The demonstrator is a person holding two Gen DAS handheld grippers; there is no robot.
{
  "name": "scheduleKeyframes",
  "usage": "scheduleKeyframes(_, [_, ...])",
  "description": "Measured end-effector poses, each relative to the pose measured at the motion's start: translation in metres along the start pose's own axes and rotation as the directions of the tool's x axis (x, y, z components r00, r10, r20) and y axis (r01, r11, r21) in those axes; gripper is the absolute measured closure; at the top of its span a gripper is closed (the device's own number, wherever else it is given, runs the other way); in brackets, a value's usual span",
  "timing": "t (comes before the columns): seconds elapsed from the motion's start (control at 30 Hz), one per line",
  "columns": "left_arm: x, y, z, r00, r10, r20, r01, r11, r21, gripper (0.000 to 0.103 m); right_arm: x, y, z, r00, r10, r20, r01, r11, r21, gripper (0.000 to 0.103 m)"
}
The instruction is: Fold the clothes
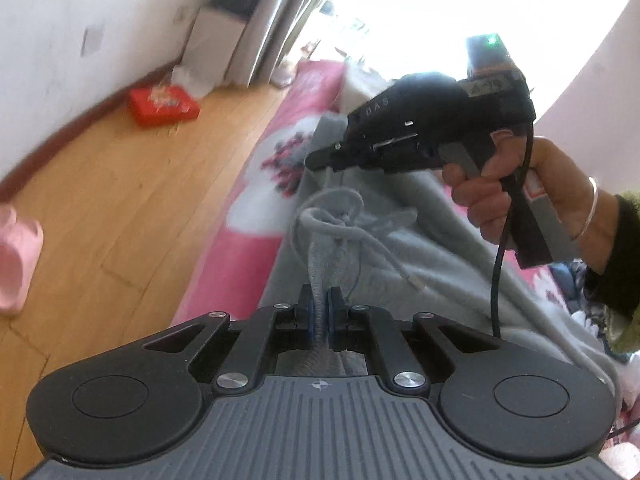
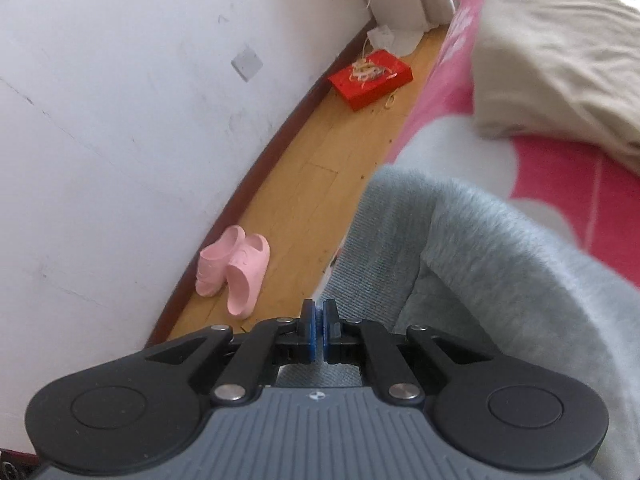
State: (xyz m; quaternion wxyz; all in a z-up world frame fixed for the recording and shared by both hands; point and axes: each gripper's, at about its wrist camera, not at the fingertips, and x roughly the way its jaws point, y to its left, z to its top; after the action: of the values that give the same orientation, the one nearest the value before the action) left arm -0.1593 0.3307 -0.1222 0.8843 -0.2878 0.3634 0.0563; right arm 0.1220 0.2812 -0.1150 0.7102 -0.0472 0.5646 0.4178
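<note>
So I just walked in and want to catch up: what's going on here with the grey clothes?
A person is folding grey sweatpants on a pink bedspread. The left gripper is shut on the ribbed waistband beside the drawstring. The right gripper, in the person's hand, pinches another edge of the garment.

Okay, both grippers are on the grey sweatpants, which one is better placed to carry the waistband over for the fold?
Probably left: left gripper is shut on the grey sweatpants beside the drawstring.

window (image 1: 420, 4) blown out, slipper (image 1: 16, 256) cut off
</note>
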Motion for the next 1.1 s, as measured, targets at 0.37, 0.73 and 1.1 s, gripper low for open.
scheduleKeyframes(0.37, [-0.017,0.022,0.002,0.998,0.022,-0.053,-0.028,0.993,-0.114,0.058,-0.040,-0.037,0.007,0.976,0.211,0.055,-0.214,0.976,0.049,0.063])
scheduleKeyframes(0.73, [-0.041,0.029,-0.058,0.985,-0.096,-0.142,0.039,0.932,-0.360,0.037,-0.133,-0.056,-0.015,0.979,-0.039,0.199,0.105,0.937,-0.334,0.046])
scheduleKeyframes(1.1, [-0.024,0.023,-0.069,0.999,-0.044,0.011,0.044,0.909,-0.414,0.032,-0.093,-0.050,-0.053,0.974,-0.178,0.142,0.225,0.843,-0.488,0.038])
